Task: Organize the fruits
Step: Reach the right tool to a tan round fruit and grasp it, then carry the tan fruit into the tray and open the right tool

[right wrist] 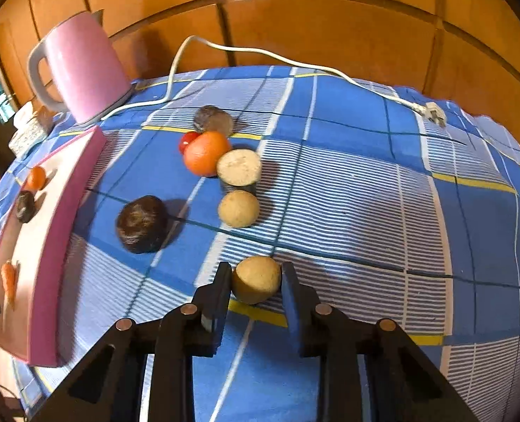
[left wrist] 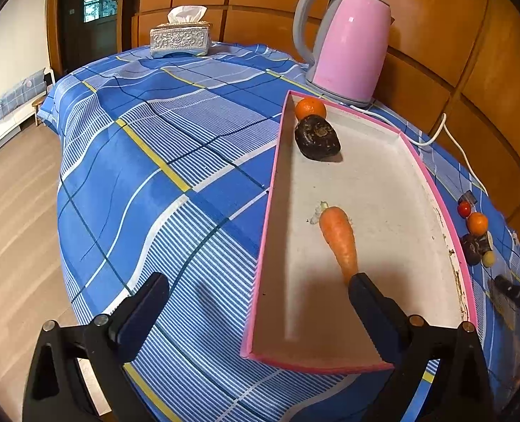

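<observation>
here the right tool (right wrist: 256, 281) grips a potato (right wrist: 256, 279); left tool (left wrist: 260, 295) gapes, hiding the carrot (left wrist: 339, 239) tip.

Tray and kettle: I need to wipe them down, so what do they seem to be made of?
The tray looks like cardboard or foam board: matte off-white floor with brown stains along one edge, thin pink walls. Hard to tell which. The kettle looks like smooth pink plastic with a soft sheen, and a grey plastic handle.
</observation>
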`<action>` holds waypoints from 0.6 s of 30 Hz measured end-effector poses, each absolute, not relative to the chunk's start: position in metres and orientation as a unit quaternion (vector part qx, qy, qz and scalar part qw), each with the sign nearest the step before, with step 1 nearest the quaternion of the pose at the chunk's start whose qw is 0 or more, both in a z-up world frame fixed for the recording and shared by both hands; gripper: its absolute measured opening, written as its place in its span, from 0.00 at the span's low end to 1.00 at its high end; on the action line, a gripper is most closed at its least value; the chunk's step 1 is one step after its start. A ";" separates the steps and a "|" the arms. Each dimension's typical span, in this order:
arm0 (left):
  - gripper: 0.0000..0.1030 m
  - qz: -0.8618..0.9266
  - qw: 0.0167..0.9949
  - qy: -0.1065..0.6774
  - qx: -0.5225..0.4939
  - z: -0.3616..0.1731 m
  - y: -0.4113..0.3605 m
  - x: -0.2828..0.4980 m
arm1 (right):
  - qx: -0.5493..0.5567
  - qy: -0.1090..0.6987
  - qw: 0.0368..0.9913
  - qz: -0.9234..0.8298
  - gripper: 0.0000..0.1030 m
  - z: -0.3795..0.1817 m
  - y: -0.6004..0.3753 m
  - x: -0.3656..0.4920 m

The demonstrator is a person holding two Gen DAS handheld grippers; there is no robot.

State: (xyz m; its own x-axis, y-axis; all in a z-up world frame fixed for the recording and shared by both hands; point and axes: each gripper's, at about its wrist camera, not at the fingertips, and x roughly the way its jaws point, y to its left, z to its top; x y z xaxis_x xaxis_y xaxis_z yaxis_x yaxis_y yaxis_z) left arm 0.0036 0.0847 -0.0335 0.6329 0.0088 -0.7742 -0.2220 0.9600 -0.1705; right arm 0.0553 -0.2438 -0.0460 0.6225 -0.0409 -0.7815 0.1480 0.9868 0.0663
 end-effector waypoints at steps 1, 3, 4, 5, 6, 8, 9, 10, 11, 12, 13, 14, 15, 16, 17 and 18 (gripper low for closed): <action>1.00 0.064 0.894 0.425 -0.126 -0.034 0.085 0.004 | 0.058 0.425 0.902 -0.047 0.27 -0.039 -0.241 0.053; 1.00 0.064 0.893 0.427 -0.125 -0.035 0.085 0.005 | 0.047 0.411 0.910 -0.028 0.27 -0.027 -0.231 0.050; 1.00 0.064 0.893 0.428 -0.125 -0.035 0.085 0.005 | 0.045 0.406 0.913 -0.013 0.27 -0.021 -0.224 0.051; 1.00 0.063 0.892 0.429 -0.125 -0.036 0.085 0.005 | 0.042 0.403 0.914 0.002 0.27 -0.017 -0.217 0.051; 1.00 0.063 0.892 0.430 -0.126 -0.036 0.085 0.005 | 0.036 0.400 0.915 0.019 0.27 -0.013 -0.209 0.052; 1.00 0.063 0.891 0.430 -0.128 -0.037 0.086 0.005 | 0.023 0.397 0.916 0.053 0.27 -0.007 -0.191 0.054; 1.00 0.063 0.891 0.432 -0.128 -0.037 0.086 0.005 | 0.016 0.397 0.915 0.071 0.27 -0.006 -0.180 0.055; 1.00 0.062 0.890 0.433 -0.128 -0.037 0.086 0.005 | 0.011 0.398 0.913 0.085 0.27 -0.006 -0.171 0.057; 1.00 0.062 0.890 0.433 -0.127 -0.038 0.086 0.005 | 0.005 0.399 0.911 0.099 0.27 -0.006 -0.162 0.062; 1.00 0.061 0.890 0.433 -0.127 -0.038 0.086 0.005 | -0.001 0.400 0.909 0.113 0.27 -0.006 -0.152 0.063; 1.00 0.061 0.890 0.433 -0.128 -0.038 0.086 0.005 | -0.006 0.402 0.907 0.127 0.27 -0.007 -0.141 0.066; 1.00 0.061 0.890 0.433 -0.128 -0.038 0.086 0.005 | -0.010 0.403 0.905 0.138 0.27 -0.008 -0.133 0.068; 1.00 0.061 0.890 0.433 -0.129 -0.038 0.086 0.005 | -0.015 0.404 0.902 0.149 0.27 -0.008 -0.125 0.070; 1.00 0.061 0.890 0.434 -0.129 -0.038 0.086 0.005 | -0.021 0.405 0.900 0.159 0.27 -0.009 -0.116 0.071; 1.00 0.061 0.889 0.435 -0.129 -0.039 0.086 0.005 | -0.025 0.406 0.898 0.166 0.27 -0.009 -0.109 0.074; 1.00 0.061 0.889 0.435 -0.130 -0.039 0.086 0.005 | -0.031 0.408 0.896 0.174 0.27 -0.010 -0.100 0.077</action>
